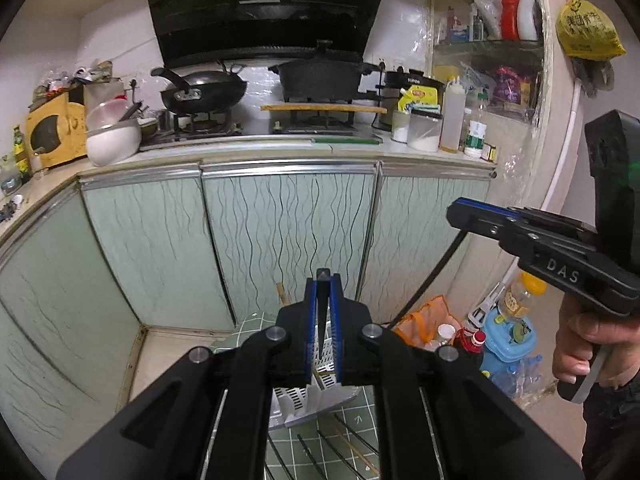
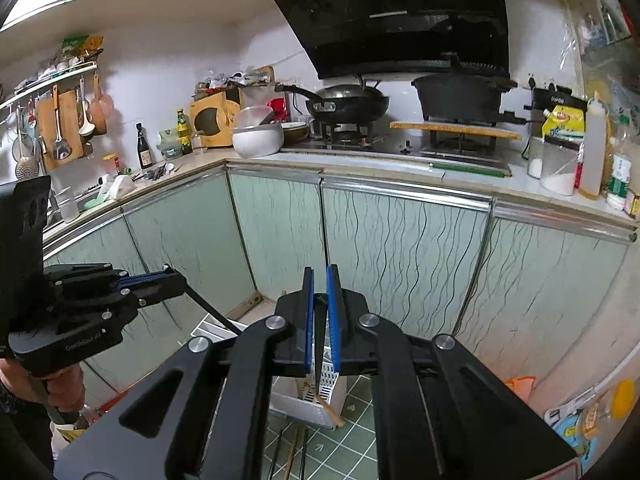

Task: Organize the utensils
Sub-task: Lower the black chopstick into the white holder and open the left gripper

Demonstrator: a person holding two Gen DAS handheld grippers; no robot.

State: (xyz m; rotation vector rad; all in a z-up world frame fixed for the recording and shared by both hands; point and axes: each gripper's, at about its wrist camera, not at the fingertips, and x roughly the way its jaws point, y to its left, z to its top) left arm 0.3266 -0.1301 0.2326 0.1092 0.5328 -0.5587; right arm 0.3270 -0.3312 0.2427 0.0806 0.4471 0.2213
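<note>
My left gripper (image 1: 323, 280) is shut on a black chopstick (image 1: 322, 320) that points down toward a white slotted utensil holder (image 1: 316, 400) on a green gridded mat (image 1: 356, 420). My right gripper (image 2: 320, 276) is shut on another black chopstick (image 2: 319, 344), its lower end over the same holder (image 2: 320, 404). Each gripper shows in the other's view, the right one (image 1: 460, 212) and the left one (image 2: 176, 276), each with a dark stick hanging from it. Several chopsticks (image 1: 340, 448) lie loose on the mat in front of the holder.
Pale green cabinet doors (image 1: 280, 240) stand close behind the mat. The counter above carries a wok (image 1: 204, 88), a black pot (image 1: 320, 76), a white bowl (image 1: 112, 144) and bottles (image 1: 452, 120). Bags and bottles (image 1: 496, 336) sit on the floor at the right.
</note>
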